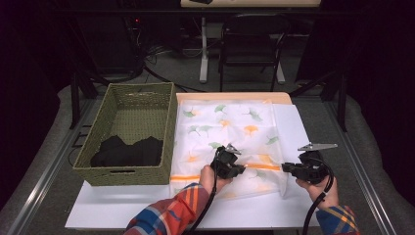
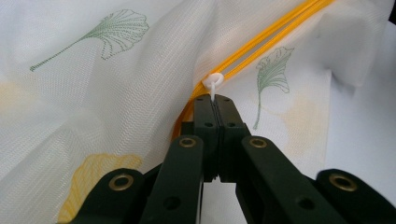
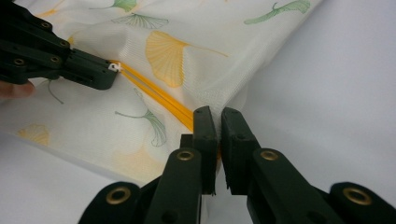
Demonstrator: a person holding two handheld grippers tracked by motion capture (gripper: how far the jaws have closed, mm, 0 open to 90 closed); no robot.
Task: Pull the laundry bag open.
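A white mesh bag (image 1: 230, 127) printed with green and orange ginkgo leaves lies flat on the white table. An orange zipper (image 2: 261, 51) runs across its near part. My left gripper (image 2: 215, 99) is shut on the small white zipper pull (image 2: 214, 81), partway along the zipper; the same gripper (image 1: 241, 170) sits over the bag's near middle in the high view. My right gripper (image 3: 218, 114) is shut on the bag's edge where the zipper (image 3: 159, 95) ends, at the bag's near right corner (image 1: 285, 168). The right gripper view also takes in the left gripper (image 3: 112, 74).
A woven green basket (image 1: 169, 127) stands left of the bag, with a black cloth (image 1: 127, 152) inside it. The white table top (image 1: 117, 205) reaches toward the person. A chair (image 1: 249, 44) and table legs stand on the floor beyond.
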